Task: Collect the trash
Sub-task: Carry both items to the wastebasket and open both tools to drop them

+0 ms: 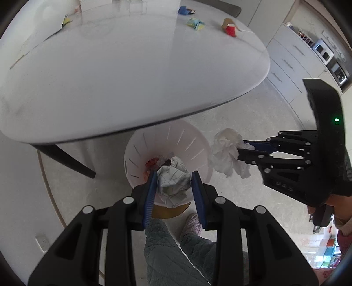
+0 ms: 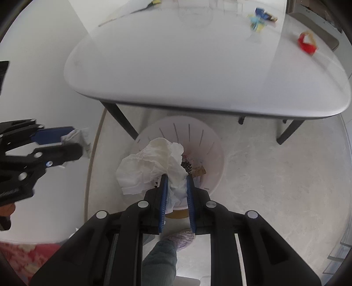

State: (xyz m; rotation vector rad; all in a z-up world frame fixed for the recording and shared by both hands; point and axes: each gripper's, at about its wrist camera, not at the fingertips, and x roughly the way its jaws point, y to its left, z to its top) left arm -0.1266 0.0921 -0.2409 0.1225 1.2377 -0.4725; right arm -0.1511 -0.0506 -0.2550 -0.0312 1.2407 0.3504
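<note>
We hold two wads over the white slotted plastic waste bin [image 1: 167, 140] on the floor by the table edge. Left gripper [image 1: 173, 182] is clamped on a crumpled printed paper ball [image 1: 173, 182], right over the bin mouth. Right gripper [image 2: 177, 191] is closed on a crumpled white tissue [image 2: 151, 167]; in the left wrist view that tissue [image 1: 226, 151] hangs at the bin's right rim, not clearly inside it.

Risks, as we judge them: the tissue is loose and billowy, so on release it could catch the rim and slide to the floor. The paper ball sits deep between the blue pads [image 1: 151, 191], so it may snag on a pad instead of dropping. The two tools are close and could bump.

More trash waits on the white oval table [image 1: 132, 77]: a red-and-tan wrapper [image 1: 230, 27], a yellow-blue packet [image 1: 195, 23], a blue packet [image 1: 183, 10], a yellow scrap [image 1: 66, 21].

Hard to tell: the bin contents are a red and dark jumble, unidentifiable. The bin's yellowish base [image 1: 171, 210] is mostly hidden by the left tool. The far table items are blurred. Only a quilted trouser leg [image 1: 167, 253] and a slipper [image 1: 192, 224] of the person show.
</note>
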